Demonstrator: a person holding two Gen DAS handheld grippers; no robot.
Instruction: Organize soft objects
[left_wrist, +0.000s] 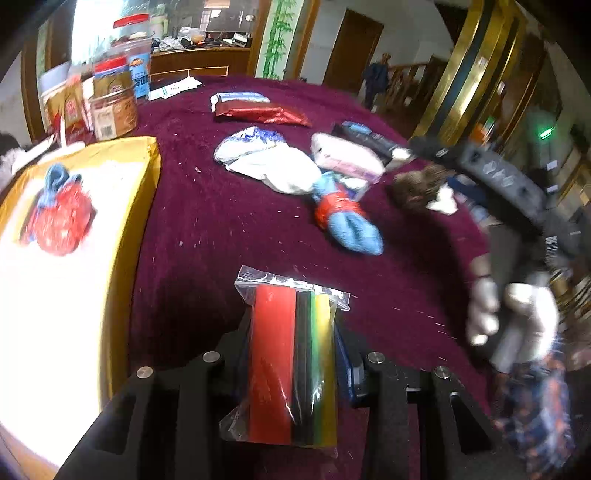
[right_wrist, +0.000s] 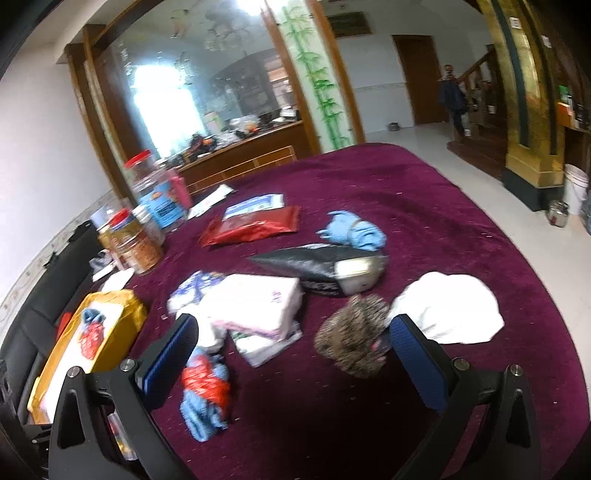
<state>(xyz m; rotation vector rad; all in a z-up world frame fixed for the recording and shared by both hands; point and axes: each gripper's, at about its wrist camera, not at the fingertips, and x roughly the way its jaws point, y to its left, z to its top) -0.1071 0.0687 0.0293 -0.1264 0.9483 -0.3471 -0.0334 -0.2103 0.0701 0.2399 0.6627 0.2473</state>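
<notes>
Apparently left gripper (left_wrist: 295, 354) clamps clear bag (left_wrist: 291, 362); right gripper (right_wrist: 291, 347) wide open, empty; jar labels (left_wrist: 112, 114) unreadable.

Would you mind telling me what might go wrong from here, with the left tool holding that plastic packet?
1. The clear packet of coloured strips looks slippery in the left tool, so it may slide out.
2. The right tool hangs open over crowded items; the brown furry piece and white cloth touch, so both may lift.
</notes>
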